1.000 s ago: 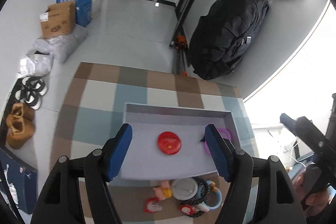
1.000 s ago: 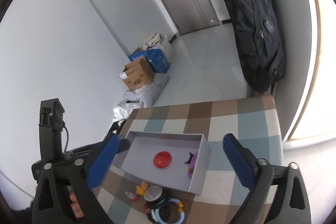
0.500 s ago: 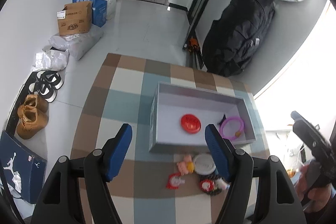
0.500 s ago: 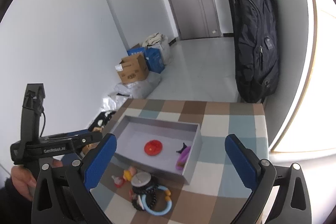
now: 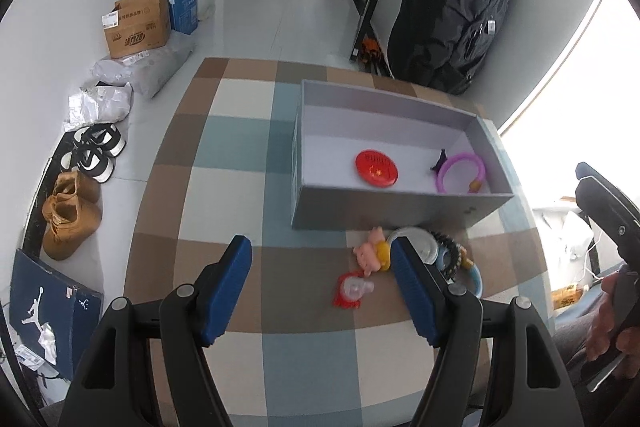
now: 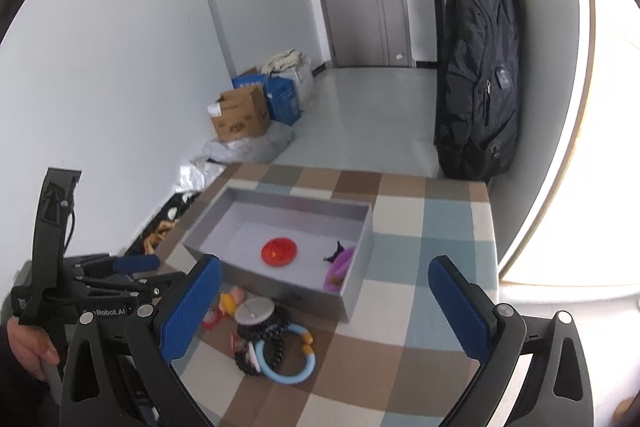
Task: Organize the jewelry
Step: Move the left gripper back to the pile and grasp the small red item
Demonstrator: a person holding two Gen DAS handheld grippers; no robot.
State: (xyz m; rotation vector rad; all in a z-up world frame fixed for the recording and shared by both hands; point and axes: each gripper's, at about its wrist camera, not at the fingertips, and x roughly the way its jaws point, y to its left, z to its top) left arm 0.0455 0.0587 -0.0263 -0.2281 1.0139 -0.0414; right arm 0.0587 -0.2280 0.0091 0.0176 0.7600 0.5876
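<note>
A grey open box [image 5: 360, 205] [image 6: 356, 291] sits on the checked tablecloth. Inside lie a red disc [image 5: 377, 167] [image 6: 279, 251], a purple ring [image 5: 460, 172] [image 6: 339, 262] and a small black piece [image 5: 439, 161]. In front of the box lies a loose pile: a pink and yellow charm [image 5: 372, 254], a red charm [image 5: 352, 290], a round white lid [image 6: 254, 310], a black bead bracelet [image 6: 256, 349] and a light blue ring [image 6: 286, 357]. My left gripper [image 5: 322, 285] is open and empty above the cloth, left of the pile. My right gripper [image 6: 326, 311] is open and empty, above the pile.
The table's far edge meets a hanging black backpack [image 5: 448, 15]. On the floor at left are cardboard boxes [image 5: 136, 25], plastic bags, shoes [image 5: 68, 211] and a blue shoebox lid [image 5: 44, 311]. A bright window is at the right.
Both grippers have pulled back and risen from the box. The box and pile now show farther away. The objects have not moved.
</note>
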